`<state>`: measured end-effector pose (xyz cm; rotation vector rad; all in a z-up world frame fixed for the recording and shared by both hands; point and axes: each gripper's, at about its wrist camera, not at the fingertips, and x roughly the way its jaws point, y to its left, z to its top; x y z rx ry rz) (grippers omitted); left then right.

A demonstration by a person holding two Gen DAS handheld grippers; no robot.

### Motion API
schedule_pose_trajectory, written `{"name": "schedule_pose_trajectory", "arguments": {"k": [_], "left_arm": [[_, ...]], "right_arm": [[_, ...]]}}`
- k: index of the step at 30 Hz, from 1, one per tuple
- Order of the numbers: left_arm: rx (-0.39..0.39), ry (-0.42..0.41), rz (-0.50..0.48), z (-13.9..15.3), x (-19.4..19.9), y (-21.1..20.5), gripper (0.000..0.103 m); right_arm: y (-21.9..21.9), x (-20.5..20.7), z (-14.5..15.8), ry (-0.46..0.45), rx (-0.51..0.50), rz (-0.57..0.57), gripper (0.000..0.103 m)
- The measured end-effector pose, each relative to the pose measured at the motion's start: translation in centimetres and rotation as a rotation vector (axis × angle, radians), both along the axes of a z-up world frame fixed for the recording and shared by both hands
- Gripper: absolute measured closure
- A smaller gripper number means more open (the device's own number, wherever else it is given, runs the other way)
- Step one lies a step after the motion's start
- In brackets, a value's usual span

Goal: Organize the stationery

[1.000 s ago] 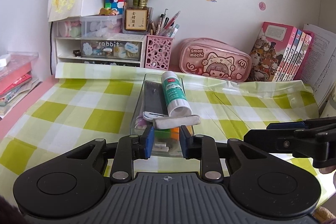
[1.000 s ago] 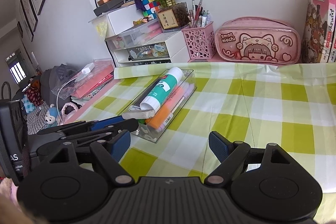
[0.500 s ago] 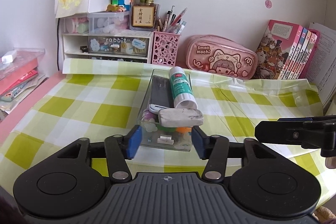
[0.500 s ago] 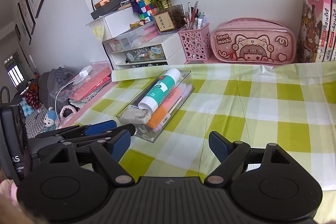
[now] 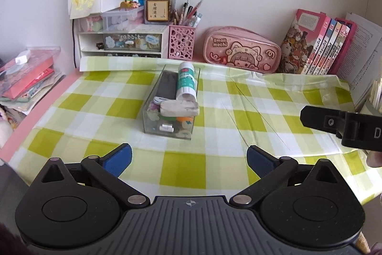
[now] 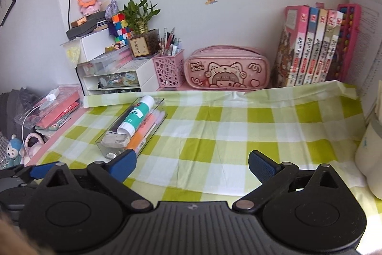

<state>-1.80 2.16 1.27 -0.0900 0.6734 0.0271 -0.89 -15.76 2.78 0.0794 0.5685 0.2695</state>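
Checked-cloth tabletop (image 5: 181, 169) | left tool (image 5: 189, 158) and right tool (image 6: 192, 165) both spread wide, empty | clear tray (image 5: 152, 121) mid-tabletop, well ahead: glue stick (image 5: 186, 83), soft eraser (image 5: 179, 108) piled loose on top, likely light, slippery, rigid walls; grip long sides | open cloth right, clutter left and back.

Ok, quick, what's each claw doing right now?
Left claw: open, holding nothing.
Right claw: open, holding nothing.
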Motion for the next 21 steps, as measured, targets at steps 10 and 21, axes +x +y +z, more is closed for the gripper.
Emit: {"name": "schedule_pose_trajectory", "arguments": {"k": [10,21], "left_arm": [[0.086,0.028,0.047,0.5,-0.4,-1.4,0.005],[0.090,0.013,0.064,1.0,-0.7,-0.9,0.005]], "right_arm": [[-2.3,-3.6,1.1,-0.066,-0.026,-0.066,0.000],[-1.8,-3.1,0.5,-0.042,-0.040,-0.054,0.000]]}}
